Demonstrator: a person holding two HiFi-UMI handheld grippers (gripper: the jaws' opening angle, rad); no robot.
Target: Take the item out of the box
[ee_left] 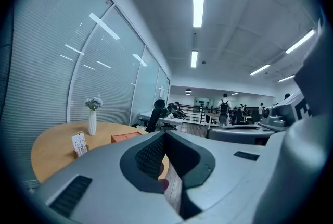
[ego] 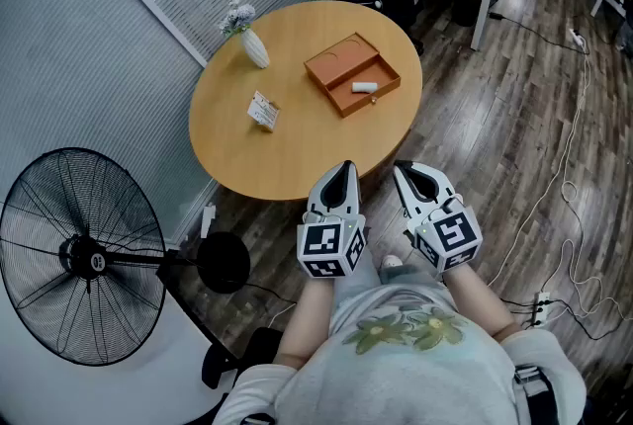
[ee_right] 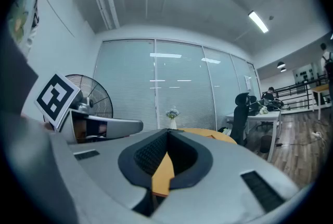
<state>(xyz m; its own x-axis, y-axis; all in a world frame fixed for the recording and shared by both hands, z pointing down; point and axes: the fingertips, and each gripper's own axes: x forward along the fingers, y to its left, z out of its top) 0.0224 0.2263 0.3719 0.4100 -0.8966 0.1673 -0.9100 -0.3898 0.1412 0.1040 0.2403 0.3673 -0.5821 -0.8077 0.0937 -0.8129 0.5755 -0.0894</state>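
Item (ego: 363, 87) is lying in the open box (ego: 331, 67) on the tabletop (ego: 297, 146); we're holding left tongs (ego: 343, 168) & right tongs (ego: 406, 172) pinched together, empty, well short. Imo we're opening one b4 reaching in.

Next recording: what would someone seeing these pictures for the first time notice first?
The round wooden table fills the middle of the head view, with an open orange box on its right side and a small white item lying inside. Below it, the left claw and right claw are both shut and empty, short of the table. A big black fan stands at lower left.
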